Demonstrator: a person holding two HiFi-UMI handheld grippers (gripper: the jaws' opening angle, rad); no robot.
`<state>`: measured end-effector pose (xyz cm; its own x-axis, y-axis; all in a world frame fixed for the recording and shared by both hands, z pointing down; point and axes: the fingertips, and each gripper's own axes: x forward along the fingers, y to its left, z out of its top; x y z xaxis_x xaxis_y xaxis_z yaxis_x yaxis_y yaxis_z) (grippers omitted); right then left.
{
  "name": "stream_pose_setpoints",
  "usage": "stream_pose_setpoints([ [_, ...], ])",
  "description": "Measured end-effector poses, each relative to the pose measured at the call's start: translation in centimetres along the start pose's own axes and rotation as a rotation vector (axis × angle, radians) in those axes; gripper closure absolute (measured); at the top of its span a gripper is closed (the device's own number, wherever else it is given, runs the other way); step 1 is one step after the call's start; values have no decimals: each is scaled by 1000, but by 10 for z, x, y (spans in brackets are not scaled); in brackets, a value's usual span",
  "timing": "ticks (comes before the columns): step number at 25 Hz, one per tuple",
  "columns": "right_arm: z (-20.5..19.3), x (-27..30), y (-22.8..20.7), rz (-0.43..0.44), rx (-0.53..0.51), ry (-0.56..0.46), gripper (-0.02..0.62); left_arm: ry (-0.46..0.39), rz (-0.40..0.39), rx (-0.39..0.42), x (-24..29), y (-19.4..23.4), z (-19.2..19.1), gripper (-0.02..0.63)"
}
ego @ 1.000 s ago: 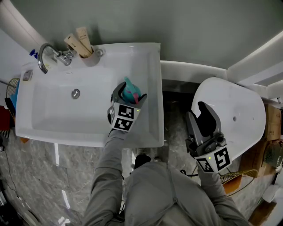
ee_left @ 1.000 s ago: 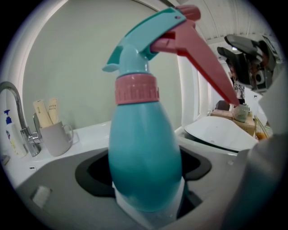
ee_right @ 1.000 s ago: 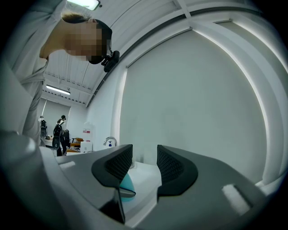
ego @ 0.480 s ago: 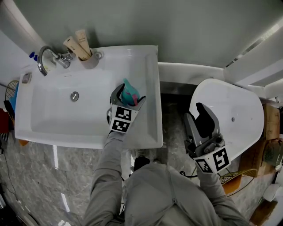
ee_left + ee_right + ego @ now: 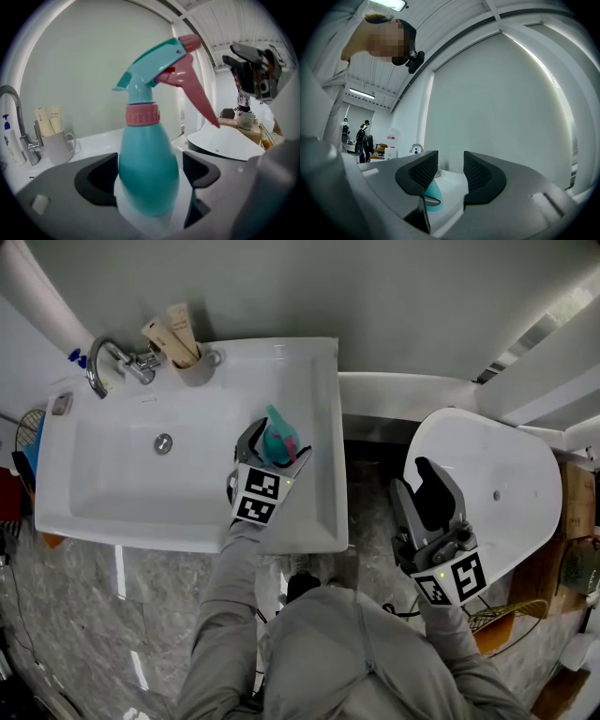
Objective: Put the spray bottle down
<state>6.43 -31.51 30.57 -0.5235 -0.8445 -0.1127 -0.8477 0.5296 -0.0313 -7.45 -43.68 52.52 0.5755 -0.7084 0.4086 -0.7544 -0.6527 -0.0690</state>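
The spray bottle [image 5: 147,173] stood upright on the flat right-hand rim of the white sink [image 5: 323,395], just left of the head view's centre. Its teal body was between the jaws of the left gripper [image 5: 273,446] and its pink trigger pointed toward the right of that gripper's view. That strip of rim looked like a sensible resting place, being level, bare and clear of the basin's slope. The bottle was also well apart from the faucet [image 5: 101,367] and the cup of tubes [image 5: 191,360] at the frame's upper left. In the left gripper view the jaws sat spread to either side of the bottle's widest part. The pad at picture left was against it or very nearly so, and a thin strip of white showed between the bottle and the other pad. I judged the grip slackened rather than clamped, with the bottle bearing on the rim by its own base, so the putting-down seemed all but done. Drawing the jaws straight back would need care, since a brush from either pad could tip so tall and narrow a thing. The right gripper [image 5: 433,493] hung at the lower right of the head view, above a white oval lid [image 5: 511,474]. Its jaws were a little apart with nothing between them, apparently held aside because one hand sufficed.
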Motion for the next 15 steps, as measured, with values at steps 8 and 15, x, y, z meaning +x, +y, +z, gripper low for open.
stream_pose_setpoints([
  [8, 3, -1, 9, 22, 0, -11, 440, 29, -40, 22, -32, -13, -7, 141],
  [15, 9, -8, 21, 52, 6, -23, 440, 3, 11, 26, -82, -14, -2, 141],
])
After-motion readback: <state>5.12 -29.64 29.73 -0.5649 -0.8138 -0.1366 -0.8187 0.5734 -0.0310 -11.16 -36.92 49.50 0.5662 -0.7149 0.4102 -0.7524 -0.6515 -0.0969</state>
